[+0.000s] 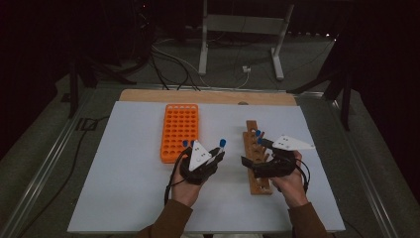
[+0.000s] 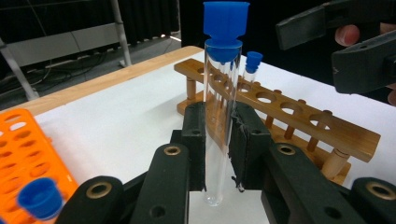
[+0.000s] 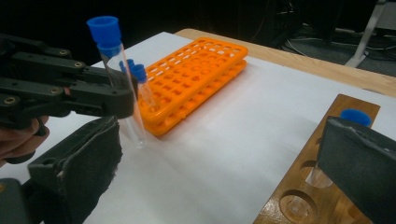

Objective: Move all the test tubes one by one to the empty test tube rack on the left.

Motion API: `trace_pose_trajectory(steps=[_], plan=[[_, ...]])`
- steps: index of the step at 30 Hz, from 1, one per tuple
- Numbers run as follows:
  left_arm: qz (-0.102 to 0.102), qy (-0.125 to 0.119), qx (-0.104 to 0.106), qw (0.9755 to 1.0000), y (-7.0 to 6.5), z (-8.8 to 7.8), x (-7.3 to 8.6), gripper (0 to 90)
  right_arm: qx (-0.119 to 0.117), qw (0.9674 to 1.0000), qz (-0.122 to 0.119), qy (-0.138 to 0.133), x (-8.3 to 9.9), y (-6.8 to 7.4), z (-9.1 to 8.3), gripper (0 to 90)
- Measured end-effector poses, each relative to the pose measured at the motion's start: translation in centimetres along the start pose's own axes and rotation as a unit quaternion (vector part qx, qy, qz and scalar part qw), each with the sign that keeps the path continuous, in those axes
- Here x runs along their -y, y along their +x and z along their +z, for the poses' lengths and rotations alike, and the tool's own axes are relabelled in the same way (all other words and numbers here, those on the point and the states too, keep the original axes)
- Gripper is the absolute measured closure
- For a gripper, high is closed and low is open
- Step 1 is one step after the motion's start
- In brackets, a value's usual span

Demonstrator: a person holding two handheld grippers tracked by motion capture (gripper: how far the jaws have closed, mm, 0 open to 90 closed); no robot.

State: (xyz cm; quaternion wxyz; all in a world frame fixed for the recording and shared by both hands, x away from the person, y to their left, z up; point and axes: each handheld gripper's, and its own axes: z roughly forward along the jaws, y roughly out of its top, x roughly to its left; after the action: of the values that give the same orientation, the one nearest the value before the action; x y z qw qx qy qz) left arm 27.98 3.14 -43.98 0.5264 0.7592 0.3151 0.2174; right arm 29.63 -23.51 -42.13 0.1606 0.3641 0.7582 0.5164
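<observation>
The left hand-held gripper [image 2: 219,154] is clamping a clear test tube [image 2: 222,116] upright between its padded jaws, which are closed tight around the glass at about mid-length. The tube's blue cap [image 2: 226,21] is standing well above the pads and its rounded bottom is hanging just below them, clear of the white worktop [image 2: 130,112]. The right hand-held gripper [image 3: 224,163] is standing wide open with nothing between its pads, hovering over the wooden rack [image 3: 317,186].

Just beside the left hand-held gripper, on its outer side, the orange rack [image 1: 179,130] is lying on the worktop with capped tubes standing at its near end. Beyond the held tube, the wooden rack [image 2: 285,112] is carrying another capped tube [image 2: 252,65].

The tube is looking like thin glass or hard plastic: light, stiff, smooth and probably slippery, likely to crack under a hard squeeze or a knock against a rack. Gripping it on the bare wall around the middle, as now, seems the safest hold; the cap could pull off if taken alone.
</observation>
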Motion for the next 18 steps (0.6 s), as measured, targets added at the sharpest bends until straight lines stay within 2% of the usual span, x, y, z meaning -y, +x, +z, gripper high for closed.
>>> trace_pose_trajectory(steps=[11, 18], plan=[[-0.013, -0.009, -0.014, 0.9998, 1.4, -1.5, 0.0, 78.3, 0.005, 1.0000, 0.004, -0.006, -0.1, -0.3, -0.4, 0.1], [-0.016, -0.005, -0.023, 0.9996, 2.3, -2.5, 0.2, 78.3, 0.008, 0.9999, 0.007, -0.011, -0.1, -0.5, -0.7, 0.1]])
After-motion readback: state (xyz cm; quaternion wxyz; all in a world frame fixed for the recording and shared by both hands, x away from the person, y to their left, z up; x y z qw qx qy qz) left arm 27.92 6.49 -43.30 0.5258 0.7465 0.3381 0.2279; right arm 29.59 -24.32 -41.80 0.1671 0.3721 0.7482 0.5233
